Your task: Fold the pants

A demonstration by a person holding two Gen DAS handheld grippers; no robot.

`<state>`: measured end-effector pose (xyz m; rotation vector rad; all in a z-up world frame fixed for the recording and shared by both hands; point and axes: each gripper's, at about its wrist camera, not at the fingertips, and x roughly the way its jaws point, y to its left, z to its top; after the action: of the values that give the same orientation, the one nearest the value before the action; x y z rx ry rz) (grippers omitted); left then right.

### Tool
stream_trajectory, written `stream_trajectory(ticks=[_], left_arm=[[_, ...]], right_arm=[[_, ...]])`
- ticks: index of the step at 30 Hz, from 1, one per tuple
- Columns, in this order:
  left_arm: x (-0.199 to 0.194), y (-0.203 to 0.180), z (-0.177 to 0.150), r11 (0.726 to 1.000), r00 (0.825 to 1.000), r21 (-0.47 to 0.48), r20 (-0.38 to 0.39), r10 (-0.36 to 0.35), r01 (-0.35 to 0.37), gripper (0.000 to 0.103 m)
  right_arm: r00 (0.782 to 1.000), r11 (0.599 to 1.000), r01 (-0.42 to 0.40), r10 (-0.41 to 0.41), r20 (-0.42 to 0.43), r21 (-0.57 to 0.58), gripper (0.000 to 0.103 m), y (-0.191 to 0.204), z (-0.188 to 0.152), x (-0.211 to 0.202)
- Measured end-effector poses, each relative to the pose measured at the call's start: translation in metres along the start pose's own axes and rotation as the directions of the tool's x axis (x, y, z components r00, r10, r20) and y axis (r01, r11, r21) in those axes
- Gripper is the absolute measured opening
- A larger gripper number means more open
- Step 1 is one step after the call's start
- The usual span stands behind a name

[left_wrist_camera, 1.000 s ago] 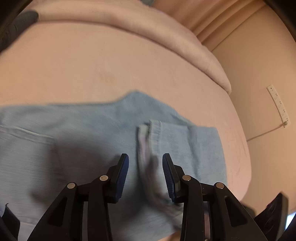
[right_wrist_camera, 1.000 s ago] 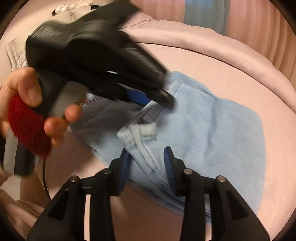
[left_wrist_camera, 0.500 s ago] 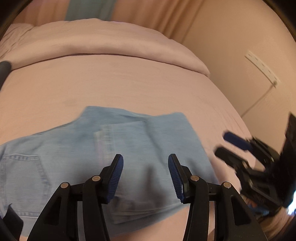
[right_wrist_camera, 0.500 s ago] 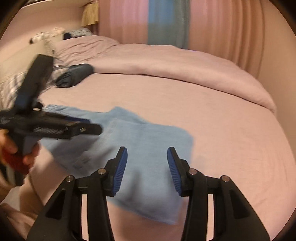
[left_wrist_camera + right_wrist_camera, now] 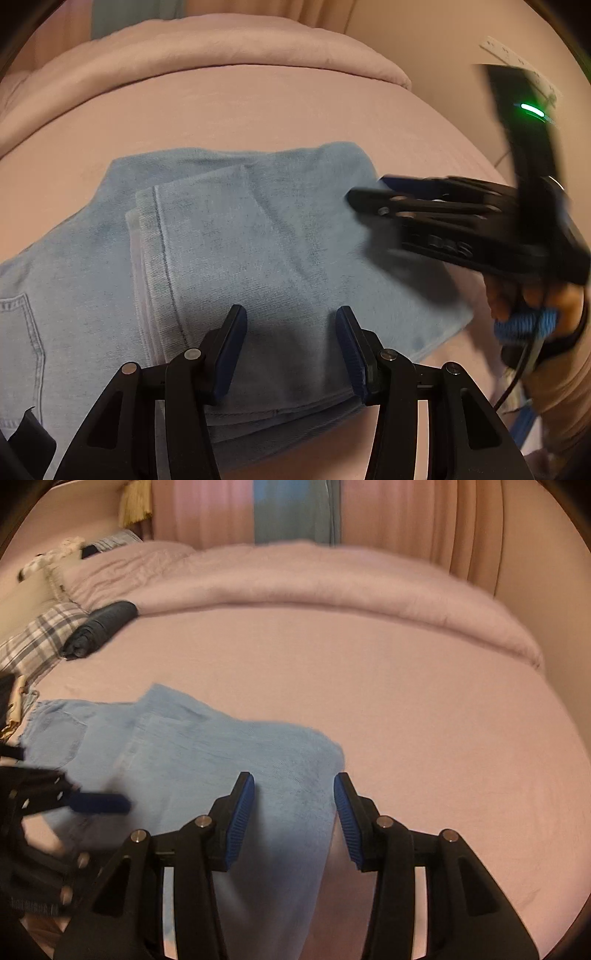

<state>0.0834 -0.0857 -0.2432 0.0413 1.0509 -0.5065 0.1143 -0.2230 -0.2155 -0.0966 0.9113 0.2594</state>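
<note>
Light blue jeans (image 5: 240, 240) lie folded on the pink bed (image 5: 258, 103), with the leg hem (image 5: 147, 221) resting across the seat part beside a back pocket (image 5: 22, 332). My left gripper (image 5: 290, 314) hovers open over the near edge of the fold with nothing pinched. My right gripper (image 5: 293, 779) is open above the folded right end of the jeans (image 5: 207, 753), its pads clear of the cloth. In the left wrist view the right gripper (image 5: 373, 195) appears blurred at the right, held by a hand (image 5: 517, 295). The left gripper's fingers (image 5: 99, 803) show blurred at the left.
A dark rolled garment (image 5: 99, 627) and a plaid pillow (image 5: 37, 638) lie at the bed's far left. A rolled pink duvet (image 5: 332, 583) runs along the far side before curtains (image 5: 288, 509). A wall with a power strip (image 5: 517, 59) stands right.
Both grippers opened wider and let go of the leg hem, which now lies flat on the jeans. The grippers drew apart, the right one sliding toward the folded end.
</note>
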Motion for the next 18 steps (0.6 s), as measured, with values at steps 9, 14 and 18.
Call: stream_trajectory(ticks=[9, 14, 18], left_arm=[[-0.011, 0.009, -0.001, 1.0, 1.0, -0.021, 0.02, -0.021, 0.022, 0.049], [-0.031, 0.025, -0.005, 0.999, 0.998, -0.038, 0.066, 0.005, -0.003, 0.049], [-0.043, 0.031, -0.005, 0.998, 0.995, -0.055, 0.095, 0.013, -0.007, 0.049]], right_arm=[[0.995, 0.996, -0.028, 0.035, -0.091, 0.083, 0.055, -0.01, -0.005, 0.019], [1.0, 0.998, 0.007, -0.005, -0.025, 0.069, 0.055, -0.005, -0.015, -0.014], [1.0, 0.999, -0.001, 0.001, -0.004, 0.051, 0.056, 0.001, -0.022, -0.034]])
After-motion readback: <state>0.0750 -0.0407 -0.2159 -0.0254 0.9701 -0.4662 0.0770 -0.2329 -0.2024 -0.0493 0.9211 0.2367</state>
